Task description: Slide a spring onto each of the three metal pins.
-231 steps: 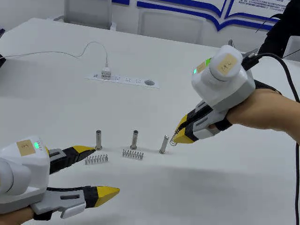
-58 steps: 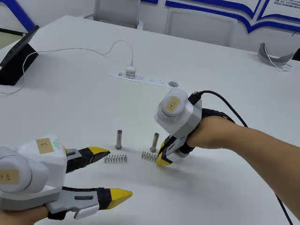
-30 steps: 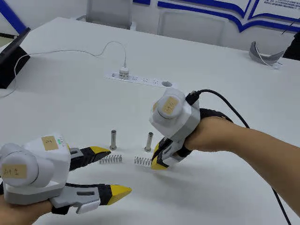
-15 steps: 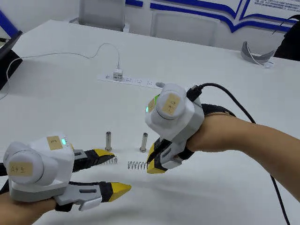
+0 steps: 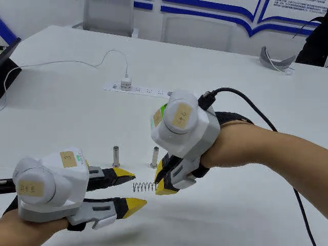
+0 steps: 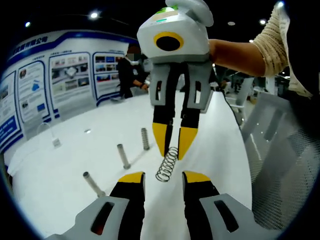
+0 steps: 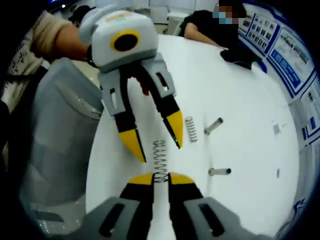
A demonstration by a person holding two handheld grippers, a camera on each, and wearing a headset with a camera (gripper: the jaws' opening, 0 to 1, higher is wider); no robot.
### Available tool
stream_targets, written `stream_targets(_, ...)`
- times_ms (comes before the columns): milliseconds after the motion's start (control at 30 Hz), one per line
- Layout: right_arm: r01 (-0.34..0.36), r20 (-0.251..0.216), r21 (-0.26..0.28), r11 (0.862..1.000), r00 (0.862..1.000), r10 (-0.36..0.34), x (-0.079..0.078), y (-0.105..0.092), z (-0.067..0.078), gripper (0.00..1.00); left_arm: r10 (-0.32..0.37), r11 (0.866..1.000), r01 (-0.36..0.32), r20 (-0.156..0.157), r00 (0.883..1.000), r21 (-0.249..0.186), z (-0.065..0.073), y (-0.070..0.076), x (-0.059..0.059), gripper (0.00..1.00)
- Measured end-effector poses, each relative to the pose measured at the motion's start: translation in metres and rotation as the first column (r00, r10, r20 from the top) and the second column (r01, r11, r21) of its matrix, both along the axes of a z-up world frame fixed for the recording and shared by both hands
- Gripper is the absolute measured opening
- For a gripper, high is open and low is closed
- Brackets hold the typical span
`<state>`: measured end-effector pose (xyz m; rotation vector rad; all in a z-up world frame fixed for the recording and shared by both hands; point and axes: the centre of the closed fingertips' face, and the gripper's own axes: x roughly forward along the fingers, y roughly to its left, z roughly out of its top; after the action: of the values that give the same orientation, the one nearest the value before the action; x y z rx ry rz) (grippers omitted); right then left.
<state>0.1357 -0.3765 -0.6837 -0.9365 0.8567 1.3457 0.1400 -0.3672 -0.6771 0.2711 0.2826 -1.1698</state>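
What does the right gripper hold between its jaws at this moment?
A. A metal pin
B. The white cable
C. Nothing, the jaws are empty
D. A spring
D: in the right gripper view, the right gripper has its jaws closed on one end of the spring, which sticks out in front of them.

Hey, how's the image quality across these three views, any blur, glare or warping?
Head view: sharp, evenly lit, soft shadows on the white tabletop. Left gripper view: fisheye bends the room, ceiling lamps flare, the small coiled steel spring is crisp. Right gripper view: same warping, softer toward the edges.
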Motion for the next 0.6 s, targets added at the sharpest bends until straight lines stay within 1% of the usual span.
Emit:
stream_targets(133, -0.012, 0.0, -0.001, 1.0, 1.0, 0.012, -0.003, 0.001, 0.001, 0.12, -0.03, 1.0, 0.03, 0.01, 1.0, 0.008, 0.0, -0.005, -0.004, 0.22)
stream_targets(200, -0.017, -0.002, -0.002, 1.0, 1.0, 0.017, -0.004, 0.0, 0.001, 0.12, -0.043, 0.999, 0.043, 0.013, 0.999, 0.015, 0.0, -0.007, -0.007, 0.19)
stream_targets(367, -0.029, -0.004, -0.013, 0.999, 1.0, 0.029, -0.007, -0.002, 0.002, 0.12, -0.052, 0.998, 0.051, 0.026, 0.998, 0.024, 0.0, -0.008, -0.007, 0.13)
stream_targets(600, -0.036, 0.007, -0.009, 0.999, 0.999, 0.037, -0.008, -0.002, 0.011, 0.12, -0.056, 0.998, 0.055, 0.036, 0.998, 0.028, 0.0, -0.008, -0.006, 0.12)
